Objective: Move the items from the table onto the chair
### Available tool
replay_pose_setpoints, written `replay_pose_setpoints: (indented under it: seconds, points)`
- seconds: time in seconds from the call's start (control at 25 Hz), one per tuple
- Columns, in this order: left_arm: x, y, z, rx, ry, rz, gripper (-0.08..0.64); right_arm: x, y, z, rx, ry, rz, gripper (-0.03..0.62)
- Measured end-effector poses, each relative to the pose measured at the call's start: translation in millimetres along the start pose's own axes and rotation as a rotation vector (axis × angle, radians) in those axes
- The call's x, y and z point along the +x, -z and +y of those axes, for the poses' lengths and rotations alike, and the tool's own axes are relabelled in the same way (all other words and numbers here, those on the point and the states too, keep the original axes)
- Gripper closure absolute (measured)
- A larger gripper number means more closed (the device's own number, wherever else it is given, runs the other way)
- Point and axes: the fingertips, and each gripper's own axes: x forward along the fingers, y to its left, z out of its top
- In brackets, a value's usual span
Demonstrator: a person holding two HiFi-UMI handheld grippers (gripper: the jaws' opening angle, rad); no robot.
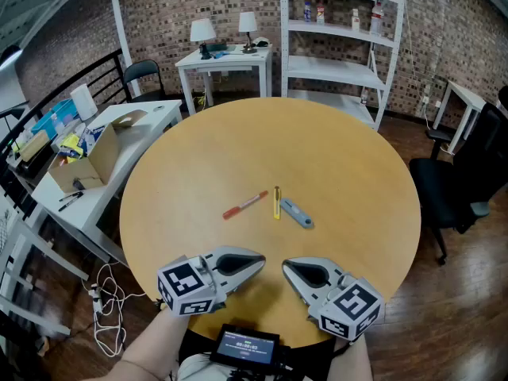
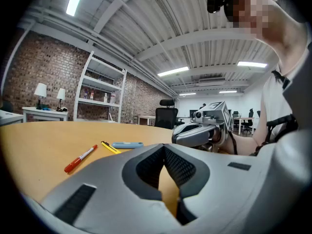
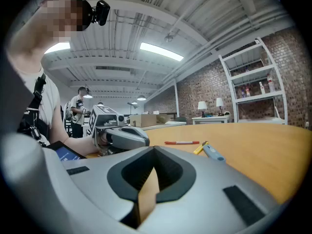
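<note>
Red marker (image 1: 244, 205) diagonal, yellow cutter (image 1: 276, 202) pointing away

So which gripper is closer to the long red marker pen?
Left. The left gripper is this side of the long red marker pen; the right gripper is farther right, nearer the blue plastic cutter.

Red marker (image 1: 244, 205) — yellow cutter (image 1: 276, 202)
</note>
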Motion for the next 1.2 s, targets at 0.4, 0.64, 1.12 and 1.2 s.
replay_pose_setpoints:
  seconds: [0.4,0.64,1.12,1.2]
  points:
    - [3.7,0.8,-2.3,-0.004,0.005,-0.004,0.555,-3.4,1.0,-1.8,-0.003,0.003,0.005,0.586]
    - [0.2,0.1,7.5,-0.016,-0.066,-0.005,0.555,-2.8,0.4,-2.0,-0.003,0.001,0.004,0.586]
    - [-35.4,6.9,92.3,-0.039,-0.323,0.047,0.548,-0.1,0.9,-0.7,-0.007,0.002,0.006,0.586]
    - [-36.3,10.7,105.7,0.008,-0.358,0.111,0.548,-1.1,1.1,-0.5,-0.007,0.001,0.006,0.586]
